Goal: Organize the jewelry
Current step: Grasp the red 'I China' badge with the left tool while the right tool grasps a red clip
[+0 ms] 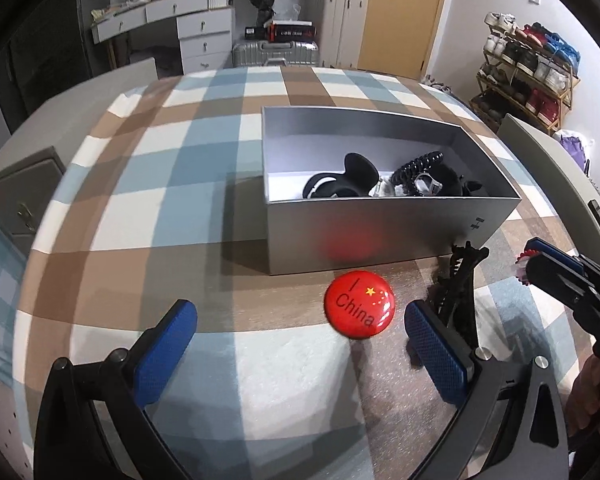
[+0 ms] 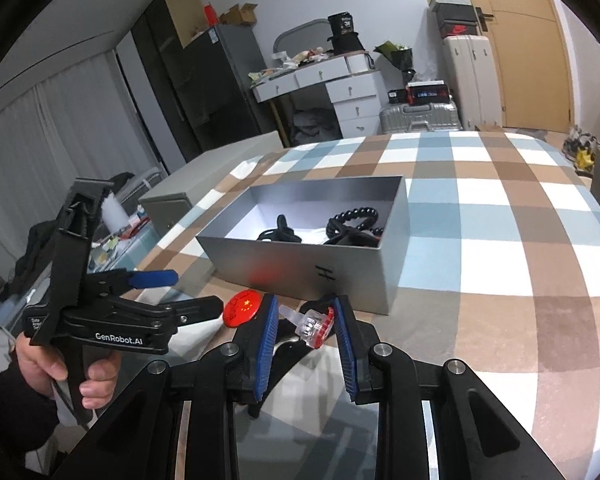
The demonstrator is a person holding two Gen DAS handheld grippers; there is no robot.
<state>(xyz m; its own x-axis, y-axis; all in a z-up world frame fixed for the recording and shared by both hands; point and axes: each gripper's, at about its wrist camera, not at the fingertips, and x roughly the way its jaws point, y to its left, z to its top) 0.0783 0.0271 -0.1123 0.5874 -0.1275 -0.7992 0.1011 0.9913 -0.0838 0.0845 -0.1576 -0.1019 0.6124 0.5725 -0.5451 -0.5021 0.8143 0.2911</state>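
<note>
Your right gripper [image 2: 305, 330] is pinched on a clear charm [image 2: 314, 326] with a red rim, held just off the checked tabletop [image 2: 500, 240] near its front edge. Your left gripper [image 1: 300, 328] gapes wide and holds nothing, its pads flanking the red badge [image 1: 359, 304]. A black clip [image 1: 458, 284] lies beside its right pad. Behind them sits the grey box [image 1: 380, 232], holding black jewelry [image 1: 416, 176].

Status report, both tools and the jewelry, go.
Left tool open, empty, above the table near red badge. Right tool shut on clear trinket. Black hair clip on table beside badge. Grey box open ahead, path clear.
</note>
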